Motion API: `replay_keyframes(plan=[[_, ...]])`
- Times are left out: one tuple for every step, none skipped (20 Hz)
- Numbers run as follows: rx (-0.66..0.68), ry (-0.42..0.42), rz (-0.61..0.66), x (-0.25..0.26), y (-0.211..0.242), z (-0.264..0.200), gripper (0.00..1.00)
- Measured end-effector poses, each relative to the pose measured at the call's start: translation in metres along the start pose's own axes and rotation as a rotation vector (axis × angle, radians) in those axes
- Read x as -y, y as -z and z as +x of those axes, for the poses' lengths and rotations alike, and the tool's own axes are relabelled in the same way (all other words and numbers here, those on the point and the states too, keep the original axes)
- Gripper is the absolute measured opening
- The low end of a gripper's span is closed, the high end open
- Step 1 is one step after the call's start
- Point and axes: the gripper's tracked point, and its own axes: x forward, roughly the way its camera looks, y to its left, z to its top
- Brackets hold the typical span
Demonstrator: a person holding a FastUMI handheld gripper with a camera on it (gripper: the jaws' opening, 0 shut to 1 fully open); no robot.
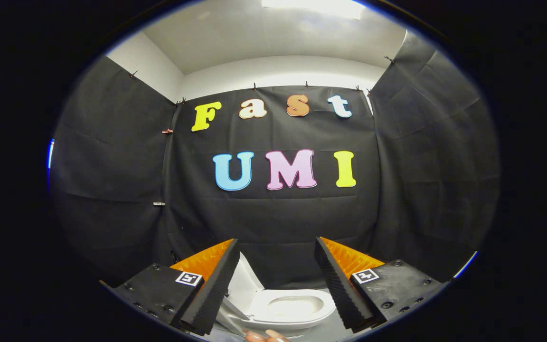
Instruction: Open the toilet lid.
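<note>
Nearest, at the very bottom between the finger bases, the tips of a person's hand (265, 336) show, too little of it to say what it is doing. Next, the hand-held gripper (276, 280) with two black ribbed fingers (212, 289) backed in orange plastic: spread wide, nothing between the pads, touching nothing, each black base block carrying a small square marker. Just beyond and below the fingers, framed in the gap between them, a white ceramic toilet (297, 322) with its oval seat ring (318, 304) down and the bowl visible through it. The white plastic toilet lid (244, 285) stands raised, tilted up and back toward the toilet's left side, partly hidden behind the left finger. Judged from this, the lid is already open and the task looks essentially complete; the spread fingers, held high and apart from the lid, fit a released grip, not an approach. Farthest, the black cloth booth wall (273, 223) hangs pinned behind the toilet, with white room wall (278, 71) and ceiling above.
</note>
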Motion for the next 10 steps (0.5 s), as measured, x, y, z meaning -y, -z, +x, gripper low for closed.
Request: replay_keyframes(plan=[[0.000, 0.000, 0.001, -0.0002, 0.0000, -0.0008, 0.99], [0.000, 0.003, 0.002, -0.0002, 0.0000, -0.0008, 0.99], [0.001, 0.004, 0.002, 0.0007, -0.0007, 0.0001, 0.99], [0.002, 0.004, 0.004, 0.0008, -0.0011, -0.0006, 0.99], [0.004, 0.004, 0.005, 0.0004, -0.0011, -0.0008, 0.98], [0.004, 0.005, 0.005, 0.0009, -0.0019, -0.0014, 0.99], [0.004, 0.005, 0.004, 0.0009, -0.0018, -0.0013, 0.99], [0.006, 0.007, 0.004, 0.0017, -0.0020, -0.0015, 0.99], [0.008, 0.008, 0.005, 0.0022, -0.0030, -0.0018, 0.99], [0.010, 0.008, 0.007, 0.0021, -0.0040, -0.0027, 0.99]])
